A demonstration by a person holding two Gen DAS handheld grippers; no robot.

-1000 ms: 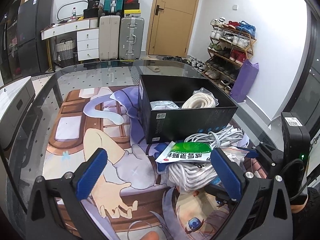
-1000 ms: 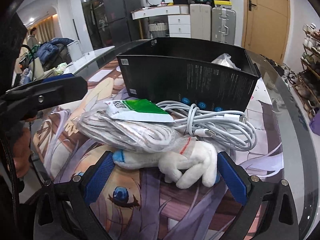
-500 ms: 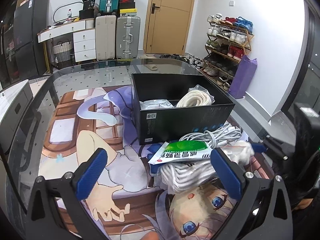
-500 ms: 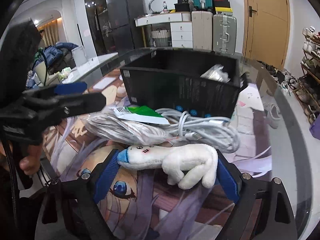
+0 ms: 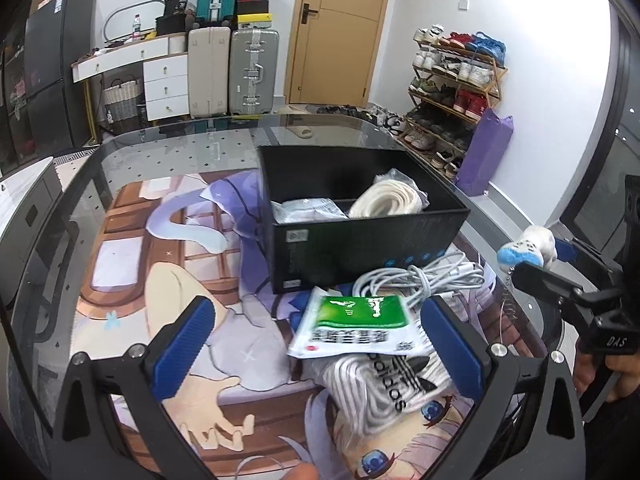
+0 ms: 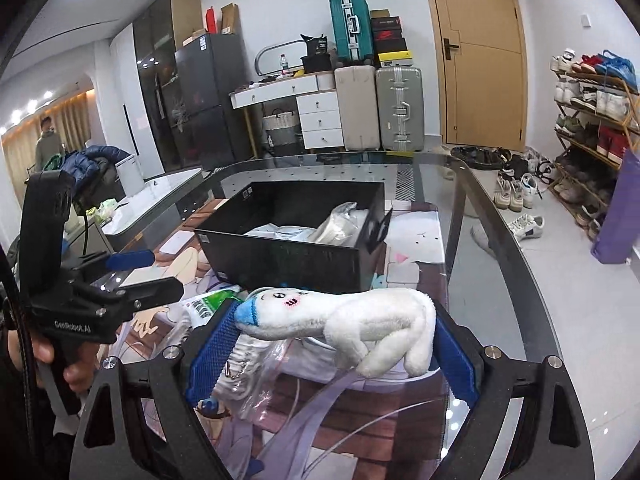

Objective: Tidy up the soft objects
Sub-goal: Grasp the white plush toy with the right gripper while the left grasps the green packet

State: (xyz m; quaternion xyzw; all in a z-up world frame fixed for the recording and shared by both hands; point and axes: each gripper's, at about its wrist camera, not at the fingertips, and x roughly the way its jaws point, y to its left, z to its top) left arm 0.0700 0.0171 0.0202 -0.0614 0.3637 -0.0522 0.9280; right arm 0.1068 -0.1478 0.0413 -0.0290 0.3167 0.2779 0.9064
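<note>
My right gripper (image 6: 332, 344) is clamped across the plush toy (image 6: 344, 320), mid-frame in its own view; my left gripper (image 5: 316, 344) sits wide open, lower centre, gripping nothing.

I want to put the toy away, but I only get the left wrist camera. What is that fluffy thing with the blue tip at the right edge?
Observer: It's a white plush toy. It has a little drawn face and a pink mark behind its blue snout.
Operator: Is it really being held?
Observer: Yes. The right gripper has it lengthwise, with one blue pad at the snout and the other at its rear end.
Operator: What's under it?
Observer: A clear plastic bag with white cord inside lies just below the toy, and the toy hangs above it.
</note>
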